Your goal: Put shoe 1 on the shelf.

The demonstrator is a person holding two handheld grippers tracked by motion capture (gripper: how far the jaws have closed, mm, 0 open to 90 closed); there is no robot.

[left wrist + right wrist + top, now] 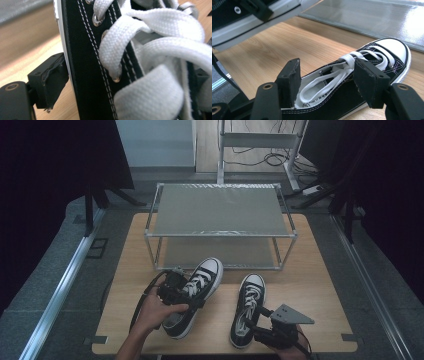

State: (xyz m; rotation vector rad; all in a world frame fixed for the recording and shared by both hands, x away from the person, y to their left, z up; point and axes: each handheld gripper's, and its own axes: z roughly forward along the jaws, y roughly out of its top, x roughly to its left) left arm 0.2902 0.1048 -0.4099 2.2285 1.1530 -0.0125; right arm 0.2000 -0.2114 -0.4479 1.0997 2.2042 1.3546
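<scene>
Light wooden desk (pixel 310 270), centre of high view; grey two-tier metal-framed shoe rack (pixel 220 210) at its upper middle, both shelves bare.

Left black canvas sneaker with white laces and toe cap (pixel 197 292), lower centre-left, tilted, toe toward rack. Left hand-held gripper (pixel 175 292) clamped across its laced midsection; one pad pressed on the black side panel in the left gripper view.

Right matching black-and-white sneaker (pixel 248 307), lower centre-right, flat on desk. Right hand-held gripper (pixel 327 80) jaws parted, straddling its heel collar, not yet closed.

Step judged: pair being picked up, probably for the rack. Next: close right jaws on collar, lift, carry left sneaker forward to a shelf.
</scene>
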